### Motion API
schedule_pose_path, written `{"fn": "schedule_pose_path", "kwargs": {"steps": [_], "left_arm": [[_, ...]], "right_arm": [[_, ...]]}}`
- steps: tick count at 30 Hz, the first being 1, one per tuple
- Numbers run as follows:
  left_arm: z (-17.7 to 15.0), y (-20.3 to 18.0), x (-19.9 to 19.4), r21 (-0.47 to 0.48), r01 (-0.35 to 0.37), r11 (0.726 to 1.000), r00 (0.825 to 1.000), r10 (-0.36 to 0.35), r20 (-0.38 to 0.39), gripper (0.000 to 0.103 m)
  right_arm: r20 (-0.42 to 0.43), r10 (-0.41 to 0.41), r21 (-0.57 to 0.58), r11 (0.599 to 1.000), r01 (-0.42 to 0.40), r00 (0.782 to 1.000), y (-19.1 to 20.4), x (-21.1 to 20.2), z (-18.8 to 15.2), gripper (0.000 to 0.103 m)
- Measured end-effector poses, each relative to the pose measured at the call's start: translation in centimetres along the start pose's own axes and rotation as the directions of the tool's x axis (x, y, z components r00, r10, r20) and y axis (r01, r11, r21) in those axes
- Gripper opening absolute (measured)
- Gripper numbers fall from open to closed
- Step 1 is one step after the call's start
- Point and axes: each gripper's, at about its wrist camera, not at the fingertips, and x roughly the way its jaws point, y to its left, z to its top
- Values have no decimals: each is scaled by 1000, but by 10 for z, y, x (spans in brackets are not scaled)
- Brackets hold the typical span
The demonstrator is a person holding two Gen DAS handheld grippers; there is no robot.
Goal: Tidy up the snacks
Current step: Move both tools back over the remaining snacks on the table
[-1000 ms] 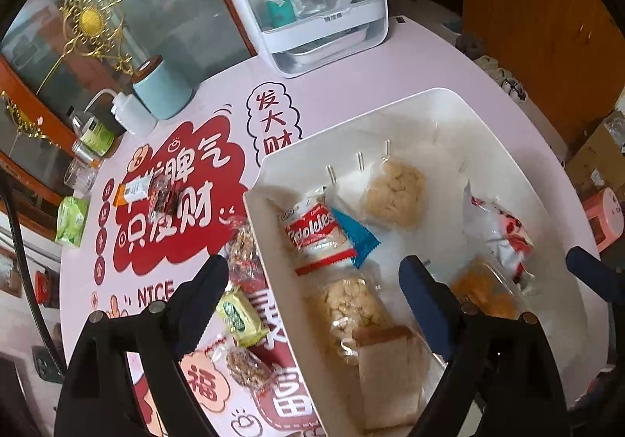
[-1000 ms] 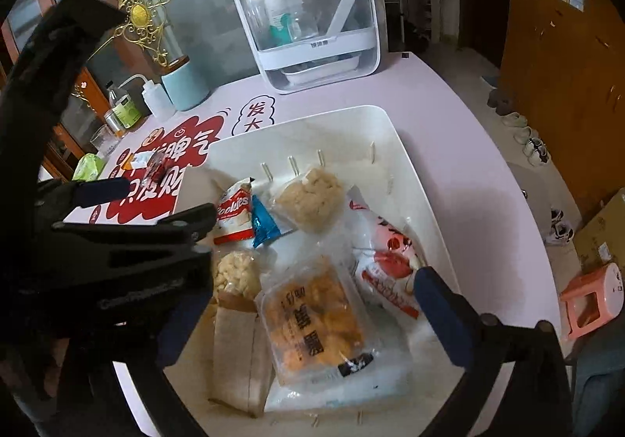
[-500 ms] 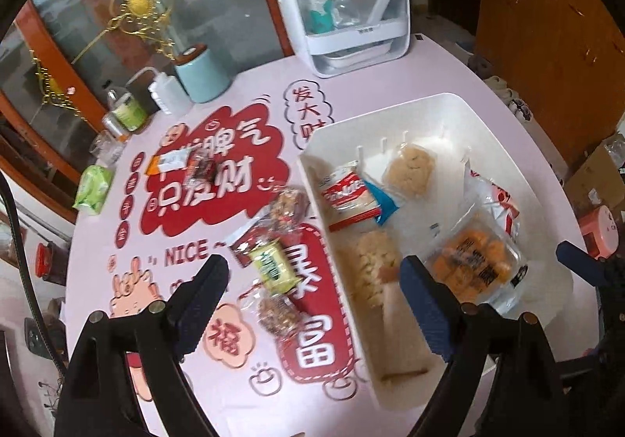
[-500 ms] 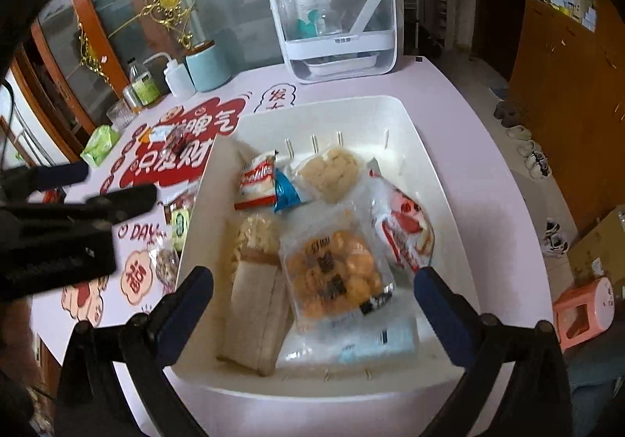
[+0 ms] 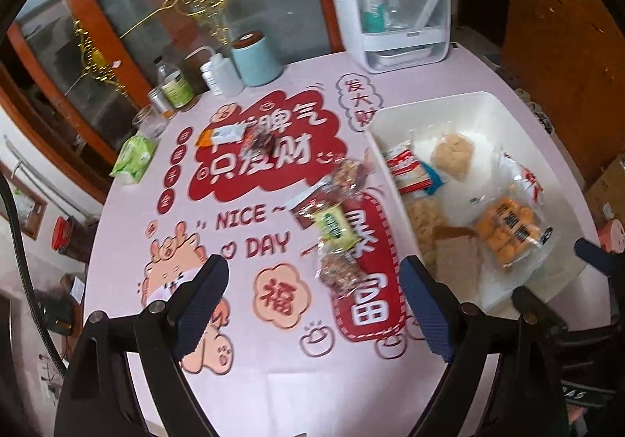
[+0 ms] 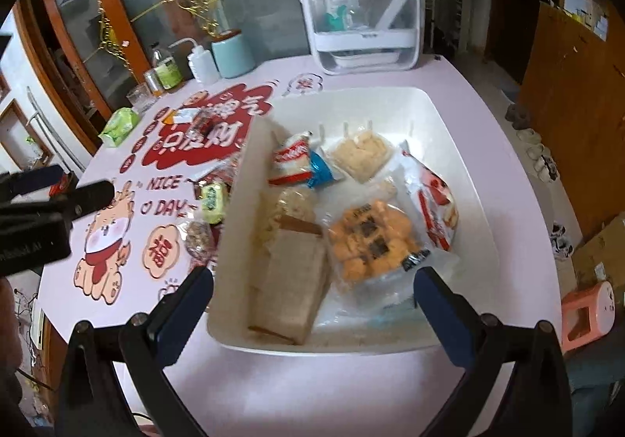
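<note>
A white bin (image 6: pixel 461 148) on the pink table holds several snack packs: an orange cake pack (image 6: pixel 373 238), a brown paper pack (image 6: pixel 291 280), a red-white cookie pack (image 6: pixel 291 159) and a red-white bag (image 6: pixel 435 202). The bin also shows at the right of the left wrist view (image 5: pixel 490 113). Loose snacks lie left of it: a green-yellow pack (image 5: pixel 336 226), nut bars (image 5: pixel 340 271) and, farther back, a dark candy (image 5: pixel 258 140). My left gripper (image 5: pixel 312 312) is open and empty above the table near the nut bars. My right gripper (image 6: pixel 312 314) is open and empty over the bin's near edge.
A clear white-framed cabinet (image 5: pixel 394 7) stands at the table's back. A blue canister (image 5: pixel 256 58), a squeeze bottle (image 5: pixel 218 72), jars and a green tissue pack (image 5: pixel 133 159) line the back left. A pink stool (image 6: pixel 590 314) stands on the floor at the right.
Both grippers have pulled back and up from the bin. The left view has swung left to the loose snacks on the table. Both stay open and empty.
</note>
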Motion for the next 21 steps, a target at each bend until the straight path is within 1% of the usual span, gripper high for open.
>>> {"fn": "schedule_pose_path", "kwargs": {"steps": [7,10,15,18,21], "left_arm": [[-11,44,-1,-78,-11,997,1000,11,-2,88],[-16,69,-1,-100,-9,995,1000,11,11,88],[-24,112,1,-105,0,995,999,4,33,88],[-28,144,4,-95,19,995,999,-15,41,88],[-32,181,6,-74,14,997,998,-9,57,88]], "right_arm": [[6,14,-39,999,-14,1000,36,1,9,103],[16,4,-56,998,-3,1000,58,-2,10,103],[27,-35,-52,998,37,999,98,-4,14,103],[18,-60,-18,998,60,998,124,-2,20,103],[13,-79,15,997,79,997,150,2,28,103]]}}
